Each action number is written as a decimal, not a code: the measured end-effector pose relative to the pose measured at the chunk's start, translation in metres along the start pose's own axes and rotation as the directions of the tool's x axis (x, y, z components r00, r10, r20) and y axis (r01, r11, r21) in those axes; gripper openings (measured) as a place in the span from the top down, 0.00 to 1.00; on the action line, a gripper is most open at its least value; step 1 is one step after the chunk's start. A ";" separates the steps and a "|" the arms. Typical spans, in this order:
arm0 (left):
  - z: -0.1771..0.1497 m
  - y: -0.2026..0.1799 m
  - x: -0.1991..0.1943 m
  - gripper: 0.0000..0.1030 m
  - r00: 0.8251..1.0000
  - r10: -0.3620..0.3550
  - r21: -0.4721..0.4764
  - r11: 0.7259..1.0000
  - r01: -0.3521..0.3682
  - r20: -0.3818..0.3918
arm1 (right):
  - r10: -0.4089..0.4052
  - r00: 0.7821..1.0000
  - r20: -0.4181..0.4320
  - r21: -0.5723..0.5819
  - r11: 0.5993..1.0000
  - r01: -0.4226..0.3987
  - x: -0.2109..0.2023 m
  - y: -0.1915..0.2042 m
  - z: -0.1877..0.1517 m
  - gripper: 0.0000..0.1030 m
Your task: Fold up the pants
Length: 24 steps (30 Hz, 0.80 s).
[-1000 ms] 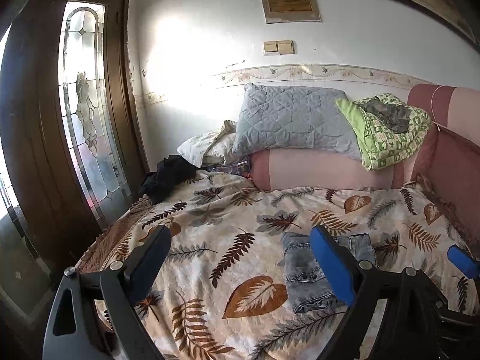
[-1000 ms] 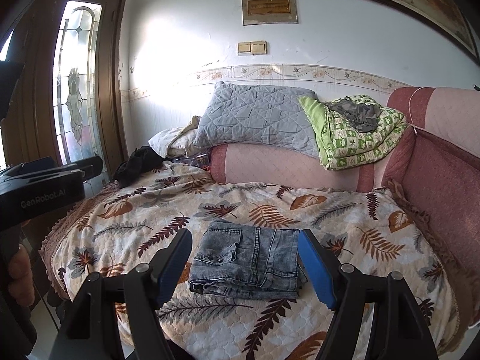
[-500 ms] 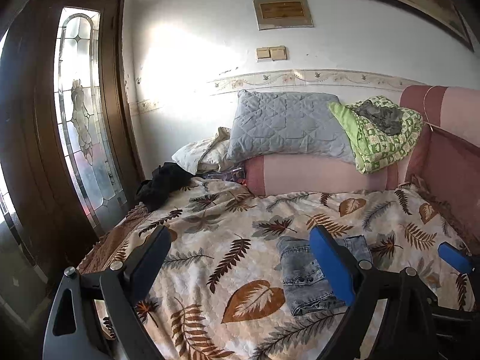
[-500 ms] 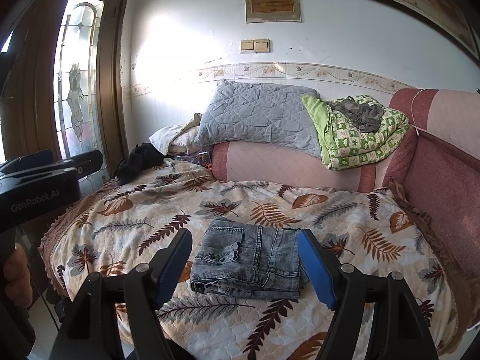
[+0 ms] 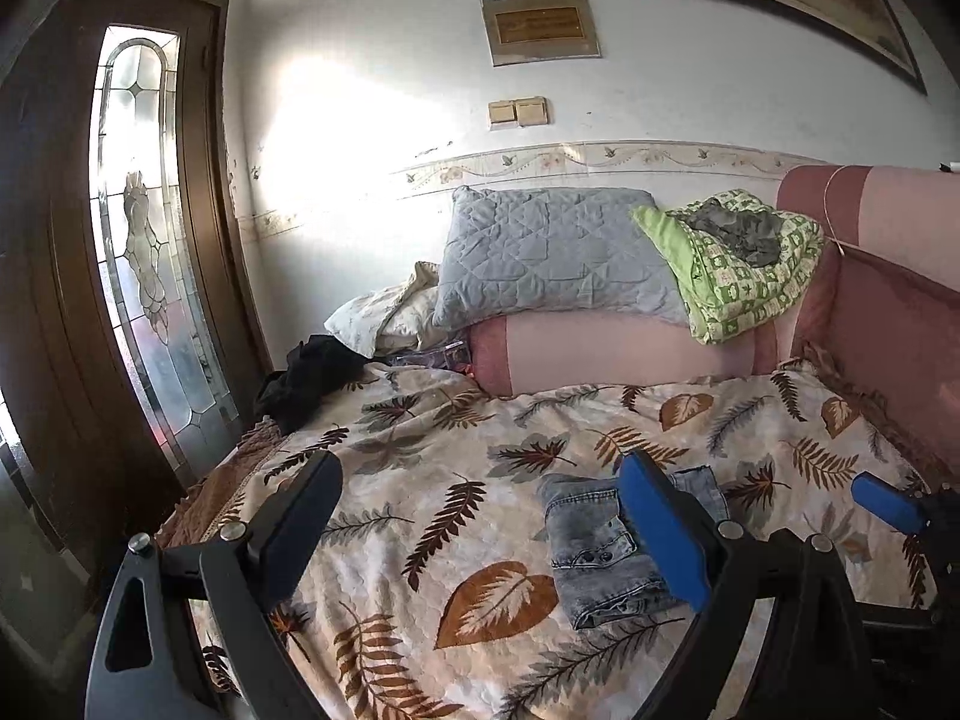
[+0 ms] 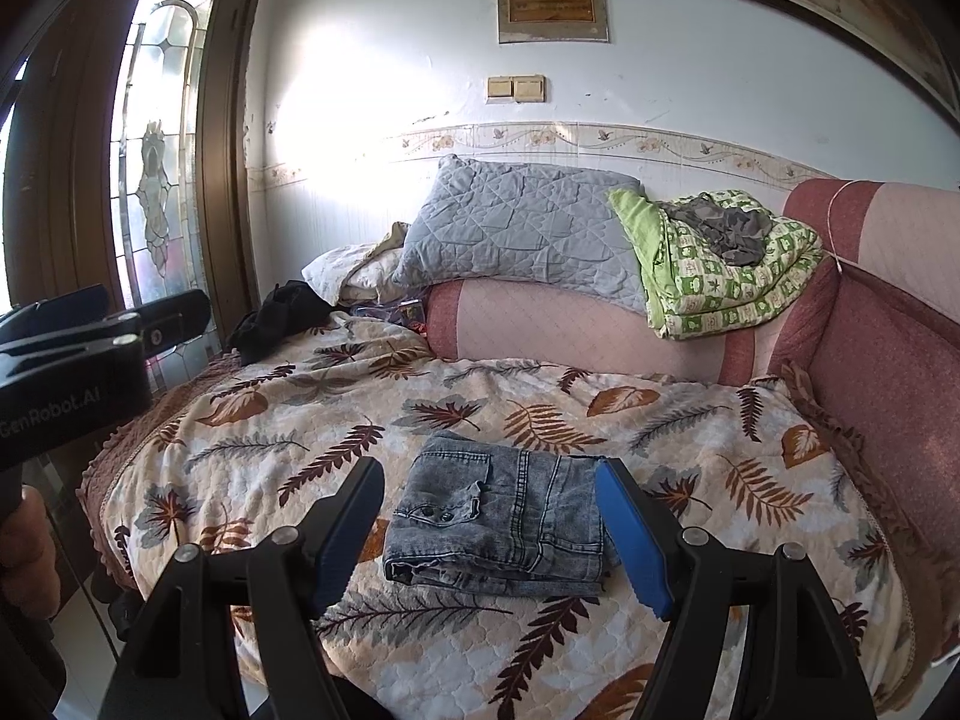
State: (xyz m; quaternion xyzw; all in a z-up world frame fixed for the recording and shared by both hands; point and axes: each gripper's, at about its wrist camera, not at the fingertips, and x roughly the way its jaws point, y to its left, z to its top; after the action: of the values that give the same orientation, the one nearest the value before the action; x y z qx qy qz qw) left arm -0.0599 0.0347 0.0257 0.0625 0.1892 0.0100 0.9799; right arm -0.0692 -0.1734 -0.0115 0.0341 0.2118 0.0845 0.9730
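Observation:
A pair of grey-blue jeans [image 6: 504, 516] lies folded into a compact stack on the leaf-print bedspread [image 6: 252, 438]. It also shows in the left wrist view [image 5: 594, 546], partly behind my right-hand finger. My left gripper [image 5: 480, 516] is open and empty, held above the bed to the left of the jeans. My right gripper [image 6: 489, 525] is open and empty, held back above the near side of the jeans without touching them. The left gripper's body [image 6: 78, 354] shows at the left edge of the right wrist view.
A grey quilted pillow [image 6: 522, 234] and a green patterned blanket [image 6: 732, 264] rest on a pink bolster [image 6: 576, 330] at the head. A black garment [image 6: 276, 318] lies at the far left corner. A pink padded side [image 6: 888, 360] bounds the right. A wooden door [image 5: 138, 228] stands left.
Both grippers have drawn back and up a little from the bed; the jeans look slightly lower and farther. The jeans have not moved. Both grippers stay open.

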 end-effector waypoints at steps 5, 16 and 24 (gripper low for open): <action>0.001 0.001 0.000 0.09 1.000 0.006 -0.002 1.000 -0.006 0.002 | -0.014 1.000 0.002 -0.001 1.000 0.014 0.001 -0.003 -0.001 0.26; 0.000 0.001 0.002 0.09 1.000 0.000 -0.002 1.000 0.000 -0.010 | -0.021 1.000 -0.003 0.013 1.000 0.021 0.002 -0.009 -0.002 0.26; 0.000 0.002 0.001 0.09 1.000 0.002 -0.014 1.000 -0.002 -0.005 | -0.018 1.000 -0.009 0.014 1.000 0.018 0.001 -0.010 -0.004 0.26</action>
State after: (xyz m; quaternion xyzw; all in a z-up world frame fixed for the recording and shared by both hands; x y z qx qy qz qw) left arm -0.0586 0.0368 0.0254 0.0557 0.1914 0.0125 0.9798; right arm -0.0684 -0.1827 -0.0167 0.0389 0.2172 0.0745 0.9725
